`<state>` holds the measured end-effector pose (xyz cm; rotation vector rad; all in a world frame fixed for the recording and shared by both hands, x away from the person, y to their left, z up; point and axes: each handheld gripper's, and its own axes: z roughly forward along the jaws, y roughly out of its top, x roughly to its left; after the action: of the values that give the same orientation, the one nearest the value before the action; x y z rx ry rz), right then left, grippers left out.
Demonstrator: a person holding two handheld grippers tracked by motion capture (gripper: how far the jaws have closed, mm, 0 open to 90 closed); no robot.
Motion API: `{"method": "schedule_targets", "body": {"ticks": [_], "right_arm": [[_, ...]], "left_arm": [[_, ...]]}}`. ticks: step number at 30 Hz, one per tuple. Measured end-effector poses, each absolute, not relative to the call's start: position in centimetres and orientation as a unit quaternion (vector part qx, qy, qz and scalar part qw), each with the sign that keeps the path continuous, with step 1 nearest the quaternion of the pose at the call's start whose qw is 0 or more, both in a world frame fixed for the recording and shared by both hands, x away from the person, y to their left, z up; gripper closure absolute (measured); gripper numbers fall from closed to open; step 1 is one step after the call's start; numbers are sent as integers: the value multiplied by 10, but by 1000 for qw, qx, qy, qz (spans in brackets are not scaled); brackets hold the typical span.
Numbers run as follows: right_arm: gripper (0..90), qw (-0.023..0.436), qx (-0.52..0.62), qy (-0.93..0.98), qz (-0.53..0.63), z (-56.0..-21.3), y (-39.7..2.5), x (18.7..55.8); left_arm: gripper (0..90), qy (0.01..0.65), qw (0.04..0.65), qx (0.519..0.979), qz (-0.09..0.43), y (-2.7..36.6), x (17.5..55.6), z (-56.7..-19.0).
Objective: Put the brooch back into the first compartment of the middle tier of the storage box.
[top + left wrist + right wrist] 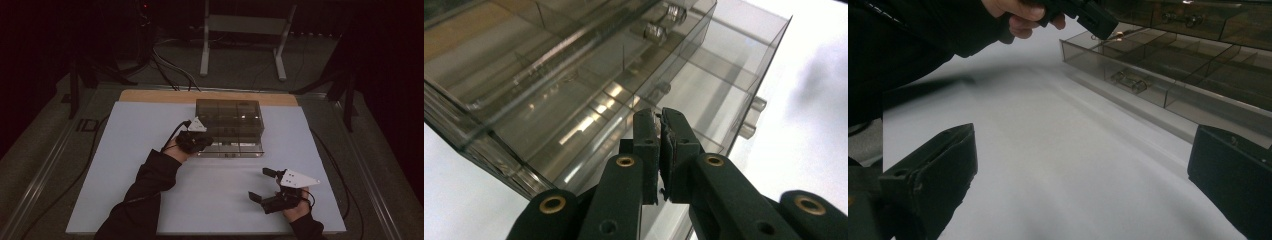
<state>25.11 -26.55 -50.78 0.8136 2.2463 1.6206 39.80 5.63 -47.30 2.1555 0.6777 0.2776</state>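
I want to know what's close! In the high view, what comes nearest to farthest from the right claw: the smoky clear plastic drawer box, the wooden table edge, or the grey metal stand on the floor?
1. Smoky clear plastic drawer box, up and left of the right claw.
2. Wooden table edge, behind the box.
3. Grey metal stand, farthest back on the floor.
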Motion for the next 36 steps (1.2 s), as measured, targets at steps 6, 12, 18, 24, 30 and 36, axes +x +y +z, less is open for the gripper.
{"method": "schedule_targets", "body": {"ticks": [6,12,18,24,30,36], "right_arm": [[0,127,280,771,558,-508,-266,251],[0,126,280,771,558,-508,-266,252],[0,125,281,770,559,-508,-266,252],[0,123,281,771,559,-508,-265,252],[0,122,282,771,558,-508,-265,252],[0,122,283,771,557,-509,-265,253]], "left_arm": [[863,270,427,855,115,57,397,-466],[726,281,444,842,120,60,395,-462],[580,283,453,838,112,61,392,-458],[509,280,458,838,102,65,387,-454],[414,282,460,836,98,70,383,-448],[324,287,459,836,92,77,381,-442]]}}
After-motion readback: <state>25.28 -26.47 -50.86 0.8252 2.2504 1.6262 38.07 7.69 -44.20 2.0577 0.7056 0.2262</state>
